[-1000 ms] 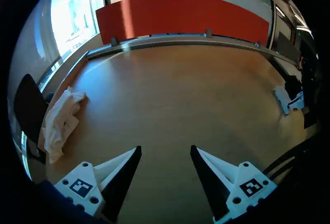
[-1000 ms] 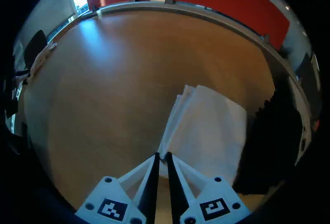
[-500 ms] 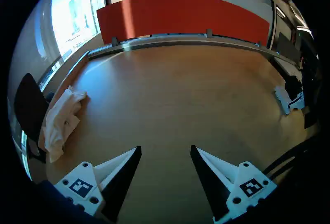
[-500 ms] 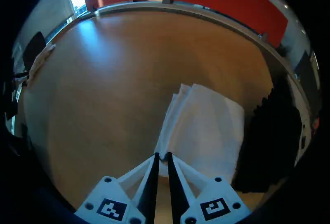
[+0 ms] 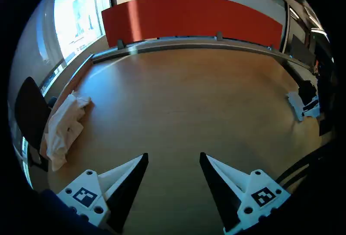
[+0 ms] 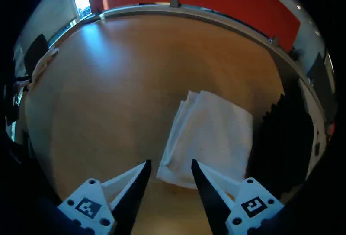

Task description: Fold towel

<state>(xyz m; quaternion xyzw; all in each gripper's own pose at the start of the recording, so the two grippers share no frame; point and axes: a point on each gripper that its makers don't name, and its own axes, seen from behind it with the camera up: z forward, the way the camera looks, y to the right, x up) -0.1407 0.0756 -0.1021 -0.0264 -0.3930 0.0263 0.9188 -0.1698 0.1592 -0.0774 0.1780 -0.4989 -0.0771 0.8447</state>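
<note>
Right gripper [image 6: 171,161], fingers apart, by the folded white cloth towel [image 6: 212,140] on the wooden desk [image 6: 108,96]; left gripper [image 5: 173,155] fingers apart too

A bare wooden table [image 5: 194,96] spreads wide. A long red panel [image 5: 190,16] stands along its far edge. A bright window [image 5: 78,18] lies far left. A dark chair [image 5: 30,114] sits at the left edge, beside a crumpled pale cloth [image 5: 62,127].
</note>
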